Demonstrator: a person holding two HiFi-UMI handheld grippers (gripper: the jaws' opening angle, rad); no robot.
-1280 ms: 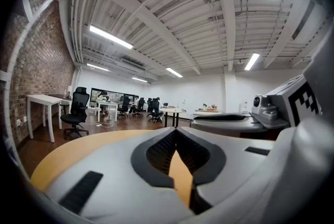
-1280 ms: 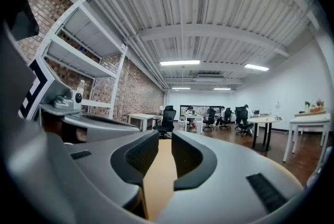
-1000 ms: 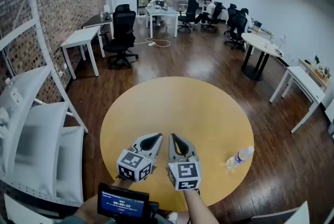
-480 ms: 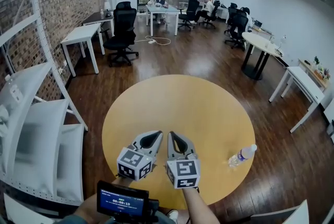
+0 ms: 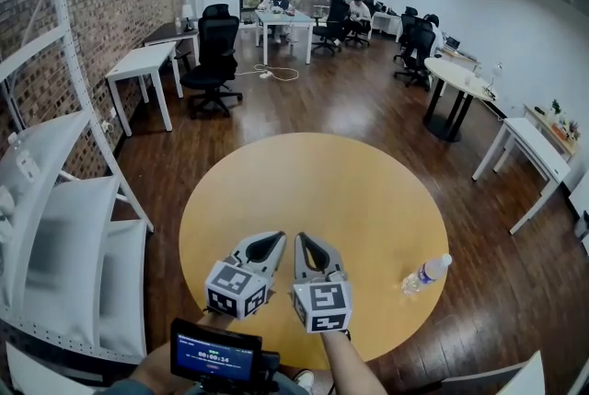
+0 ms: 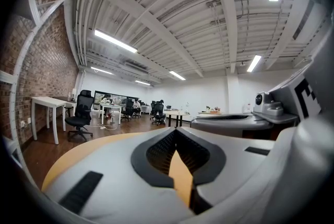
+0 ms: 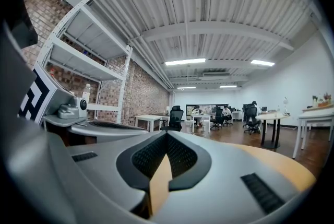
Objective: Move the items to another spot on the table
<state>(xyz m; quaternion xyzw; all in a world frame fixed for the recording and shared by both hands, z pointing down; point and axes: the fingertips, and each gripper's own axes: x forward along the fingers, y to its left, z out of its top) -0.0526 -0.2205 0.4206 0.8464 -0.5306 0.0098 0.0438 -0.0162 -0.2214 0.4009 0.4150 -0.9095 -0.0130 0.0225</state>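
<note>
A clear plastic bottle (image 5: pixel 423 275) with a white cap lies on its side near the right rim of the round yellow table (image 5: pixel 313 181). My two grippers rest side by side over the table's near edge, well to the left of the bottle. The left gripper (image 5: pixel 275 240) has its jaws together with nothing in them, and its tips (image 6: pixel 175 130) meet over bare tabletop. The right gripper (image 5: pixel 301 239) is likewise shut and empty, its tips (image 7: pixel 166 133) closed. Each one's marker cube shows in the other's gripper view.
A white metal rack (image 5: pixel 55 200) with pale cushions stands close on the left. A small screen device (image 5: pixel 216 354) sits below the grippers at the person's body. White desks (image 5: pixel 143 66), black office chairs (image 5: pixel 217 62) and seated people are farther back on the wooden floor.
</note>
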